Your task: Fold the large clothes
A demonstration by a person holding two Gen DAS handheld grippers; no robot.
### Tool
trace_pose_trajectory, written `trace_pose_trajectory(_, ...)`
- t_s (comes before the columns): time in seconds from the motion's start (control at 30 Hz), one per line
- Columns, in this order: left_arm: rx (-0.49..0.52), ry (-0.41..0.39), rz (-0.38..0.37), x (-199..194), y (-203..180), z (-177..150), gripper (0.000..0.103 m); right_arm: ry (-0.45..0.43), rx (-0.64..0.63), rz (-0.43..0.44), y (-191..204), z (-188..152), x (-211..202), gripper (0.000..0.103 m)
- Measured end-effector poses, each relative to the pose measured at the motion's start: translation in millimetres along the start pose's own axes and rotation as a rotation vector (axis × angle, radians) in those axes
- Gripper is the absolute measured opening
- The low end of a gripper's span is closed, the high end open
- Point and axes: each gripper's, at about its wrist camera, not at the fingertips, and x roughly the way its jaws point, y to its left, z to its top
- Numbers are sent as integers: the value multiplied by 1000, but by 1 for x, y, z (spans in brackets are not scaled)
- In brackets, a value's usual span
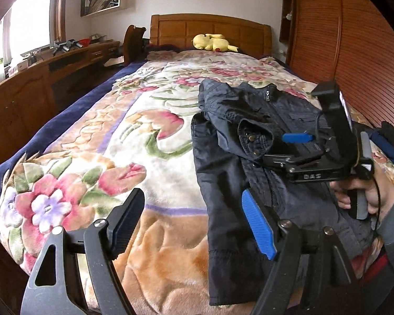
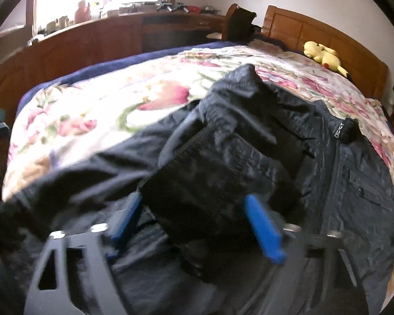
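A dark navy jacket (image 1: 223, 173) lies front up on the flowered blanket (image 1: 113, 141), zip closed, with one sleeve folded across its chest. My left gripper (image 1: 194, 225) hovers open over the jacket's near left edge: the black finger is over the blanket and the blue-padded finger is over the fabric. In the left wrist view, my right gripper (image 1: 283, 148) points at the buttoned sleeve cuff (image 1: 252, 136) and a hand (image 1: 375, 191) holds its grip. In the blurred right wrist view, the right gripper (image 2: 194, 223) has the sleeve end (image 2: 202, 183) between its blue pads, which still stand apart.
A yellow plush toy (image 1: 212, 42) lies by the wooden headboard (image 1: 186, 27). A long wooden desk (image 1: 39, 78) under the window runs along the bed's left side. A slatted wooden wardrobe (image 1: 354, 52) stands close on the right.
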Motion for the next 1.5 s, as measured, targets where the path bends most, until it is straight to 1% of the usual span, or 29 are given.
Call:
trace_pose_trajectory(0.03, 3, 0, 1, 0, -2, 0, 77, 4, 4, -7, -4, -2, 1, 49)
trace_pose_trajectory(0.07, 6, -1, 1, 0, -3, 1, 77, 2, 14, 2, -7, -2, 1, 34)
trace_pose_trajectory(0.1, 9, -4, 0, -1, -5, 2, 77, -7, 25, 20, -11, -2, -1, 27)
trace_pose_trajectory(0.2, 18, -11, -7, -3, -12, 4, 77, -44, 52, 28, -20, -2, -15, 22)
trace_pose_trajectory(0.33, 33, -19, -14, -4, -24, 8, 77, -130, 83, 30, -31, -9, -44, 21)
trace_pose_trajectory(0.43, 48, -23, -6, -2, -36, 11, 77, -196, 122, 2, -48, -19, -71, 21)
trace_pose_trajectory(0.53, 56, -27, -23, -1, -48, 12, 77, -258, 182, -39, -71, -32, -98, 21)
trace_pose_trajectory(0.6, 66, -28, -32, 0, -56, 13, 78, -287, 220, -82, -85, -45, -114, 21)
trace_pose_trajectory(0.7, 88, -25, -40, 3, -70, 14, 77, -295, 263, -183, -105, -63, -124, 21)
trace_pose_trajectory(0.77, 100, -21, -47, 5, -79, 15, 77, -286, 295, -218, -117, -74, -124, 19)
trace_pose_trajectory(0.87, 108, -17, -59, 8, -90, 17, 77, -255, 305, -261, -125, -87, -122, 19)
trace_pose_trajectory(1.0, 116, -17, -76, 11, -106, 21, 77, -245, 311, -254, -131, -92, -123, 19)
trace_pose_trajectory(1.1, 124, -17, -88, 13, -118, 23, 77, -260, 321, -235, -131, -95, -134, 19)
trace_pose_trajectory(1.2, 136, -20, -101, 13, -130, 25, 77, -277, 325, -238, -136, -101, -152, 19)
trace_pose_trajectory(1.33, 152, -21, -118, 15, -143, 29, 77, -273, 327, -238, -137, -107, -157, 20)
trace_pose_trajectory(1.37, 154, -23, -122, 16, -146, 30, 77, -272, 326, -236, -136, -106, -155, 26)
trace_pose_trajectory(1.4, 153, -25, -124, 17, -149, 31, 77, -271, 325, -230, -135, -106, -153, 37)
trace_pose_trajectory(1.5, 145, -32, -129, 16, -152, 31, 77, -263, 312, -200, -134, -98, -145, 56)
